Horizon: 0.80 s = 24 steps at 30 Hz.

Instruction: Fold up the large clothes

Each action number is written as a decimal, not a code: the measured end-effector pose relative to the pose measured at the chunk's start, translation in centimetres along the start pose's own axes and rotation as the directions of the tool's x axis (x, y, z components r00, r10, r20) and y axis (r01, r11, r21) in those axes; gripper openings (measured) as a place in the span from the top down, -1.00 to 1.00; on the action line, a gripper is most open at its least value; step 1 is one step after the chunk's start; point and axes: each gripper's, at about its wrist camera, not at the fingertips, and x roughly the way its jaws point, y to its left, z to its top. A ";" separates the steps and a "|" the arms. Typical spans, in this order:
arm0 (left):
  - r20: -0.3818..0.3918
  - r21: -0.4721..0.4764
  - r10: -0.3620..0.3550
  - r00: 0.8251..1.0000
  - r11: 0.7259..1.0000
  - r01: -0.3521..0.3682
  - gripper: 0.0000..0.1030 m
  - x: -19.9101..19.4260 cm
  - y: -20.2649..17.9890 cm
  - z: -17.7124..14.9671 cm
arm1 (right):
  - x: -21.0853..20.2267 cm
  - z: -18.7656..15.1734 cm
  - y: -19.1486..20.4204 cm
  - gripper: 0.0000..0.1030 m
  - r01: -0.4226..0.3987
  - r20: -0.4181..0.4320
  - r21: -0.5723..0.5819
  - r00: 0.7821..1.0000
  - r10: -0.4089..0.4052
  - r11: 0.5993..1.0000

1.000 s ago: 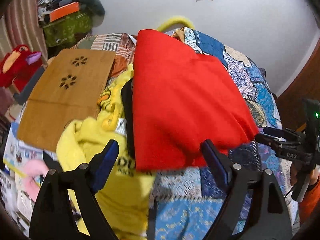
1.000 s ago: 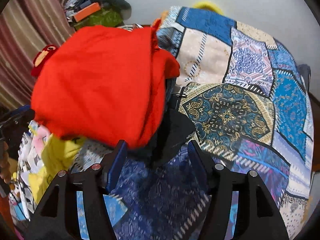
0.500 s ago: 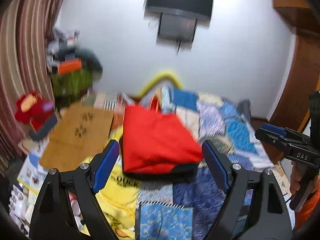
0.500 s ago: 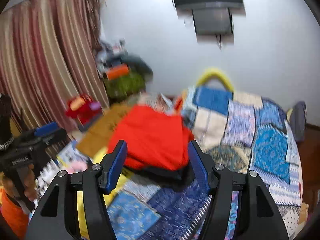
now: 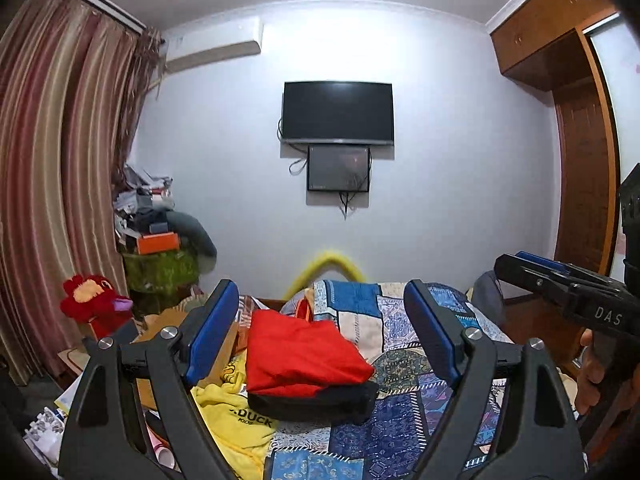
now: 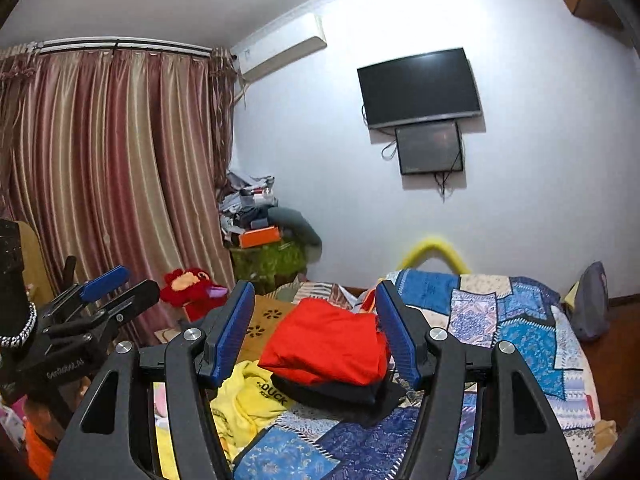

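Both the left tongs (image 5: 320, 344) and the right tongs (image 6: 316, 332) have lifted back from the bed (image 5: 400, 440), spread and empty, leaving the folded red cloth (image 5: 300, 356) on a dark one (image 5: 312, 400), so this fold seems finished.

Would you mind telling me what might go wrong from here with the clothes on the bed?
The folded red garment sits on a black garment, so lifting one may disturb the other. The unfolded yellow shirt hangs at the bed's edge among clutter and may slide. Both grippers, left and right, are open and empty.
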 end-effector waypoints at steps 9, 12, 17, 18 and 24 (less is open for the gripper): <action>0.018 -0.020 0.027 0.999 0.999 -0.026 -0.96 -1.4 -0.9 -1.8 | -0.3 -1.1 0.8 -0.69 0.087 0.025 -0.023 0.996 -0.087 0.996; 0.018 -0.029 0.036 0.999 0.999 -0.036 -0.99 -1.4 -0.9 -2.0 | -0.6 -1.2 0.7 -0.76 0.112 0.025 -0.027 0.994 -0.111 0.993; 0.014 -0.039 0.049 0.999 0.998 -0.048 -0.99 -1.3 -0.8 -2.3 | -0.7 -1.1 0.6 -0.77 0.132 0.023 -0.042 0.991 -0.131 0.990; 0.013 -0.041 0.048 0.999 0.998 -0.048 -0.99 -1.4 -0.9 -2.5 | -0.8 -1.3 0.6 -0.77 0.133 0.023 -0.044 0.991 -0.132 0.990; 0.003 -0.052 0.059 0.998 0.997 -0.059 -0.99 -1.4 -0.7 -3.0 | -1.1 -1.3 0.6 -0.77 0.139 0.024 -0.062 0.990 -0.138 0.988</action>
